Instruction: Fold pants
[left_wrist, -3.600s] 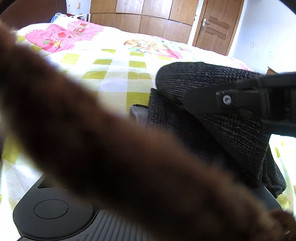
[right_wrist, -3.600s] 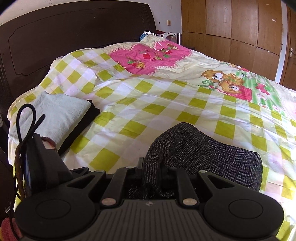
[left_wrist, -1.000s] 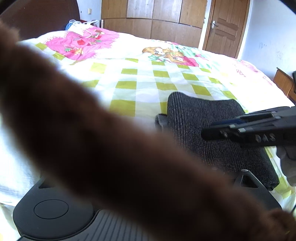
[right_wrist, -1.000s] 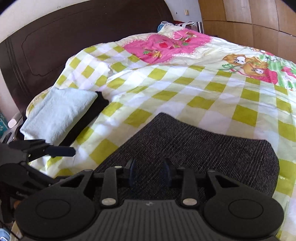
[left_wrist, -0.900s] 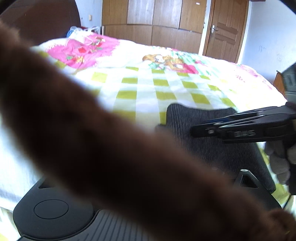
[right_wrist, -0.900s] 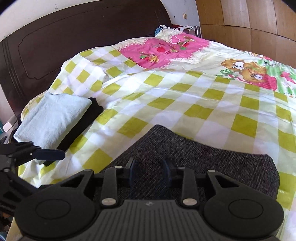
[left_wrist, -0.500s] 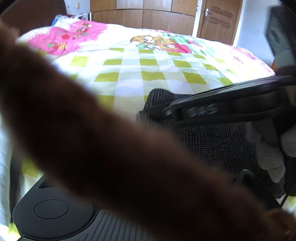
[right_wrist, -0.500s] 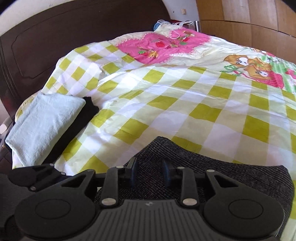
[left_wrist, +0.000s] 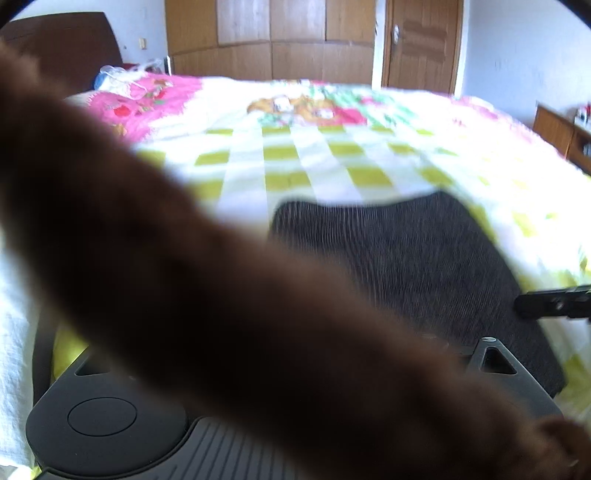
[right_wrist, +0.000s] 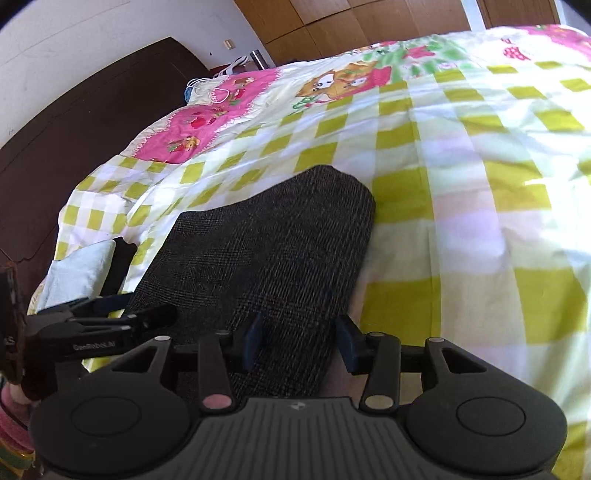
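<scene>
The folded dark grey pants (right_wrist: 266, 251) lie flat on the checked bedspread (right_wrist: 461, 229), close to the bed's near edge. The right claw (right_wrist: 299, 339) has just been opening; its jaws stand apart over the pants' near end, pads clear of the cloth. A fuzzy brown sleeve (left_wrist: 184, 295) blocks most of the left wrist view, so there's no telling how the left claw (right_wrist: 162, 315) stands. Pale folded cloth (right_wrist: 74, 273) lies by the dark headboard (right_wrist: 74, 140).

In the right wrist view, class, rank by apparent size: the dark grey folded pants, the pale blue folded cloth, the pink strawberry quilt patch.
1. Dark grey folded pants, though nearest the camera.
2. Pink strawberry quilt patch.
3. Pale blue folded cloth, partly hidden.
</scene>
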